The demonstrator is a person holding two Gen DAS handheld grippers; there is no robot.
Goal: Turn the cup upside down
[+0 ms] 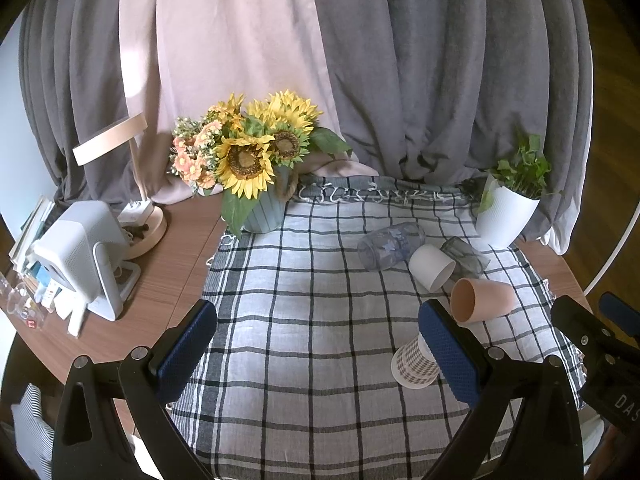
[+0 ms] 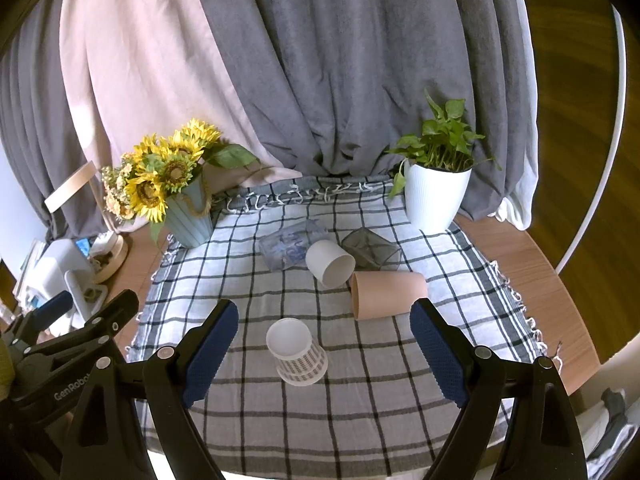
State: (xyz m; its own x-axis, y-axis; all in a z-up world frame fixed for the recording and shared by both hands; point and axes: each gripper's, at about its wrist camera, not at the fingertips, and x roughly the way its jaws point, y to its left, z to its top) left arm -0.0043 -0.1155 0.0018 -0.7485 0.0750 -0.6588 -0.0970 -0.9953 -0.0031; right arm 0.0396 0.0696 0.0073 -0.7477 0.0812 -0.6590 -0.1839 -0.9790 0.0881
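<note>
Bare checked cloth (image 2: 240, 420) lay open around the upturned houndstooth cup (image 2: 298, 356), while the pink cup (image 2: 388, 294) and white cup (image 2: 330, 262) crowded behind.

Matte black plastic frames on left claw (image 1: 316, 354) and right claw (image 2: 324, 354), triangular cutouts, silver round screws at pivots. Dimpled blue rubber pads (image 2: 212, 354) inside. White "GenRobot" lettering on one body.

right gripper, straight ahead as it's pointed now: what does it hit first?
Probably the checked paper cup, standing base-up on the plaid cloth, roughly centred between the open jaws of the right gripper. Depth is unclear, but nothing lies nearer. Beyond it lie the white cup and pink cup.
</note>
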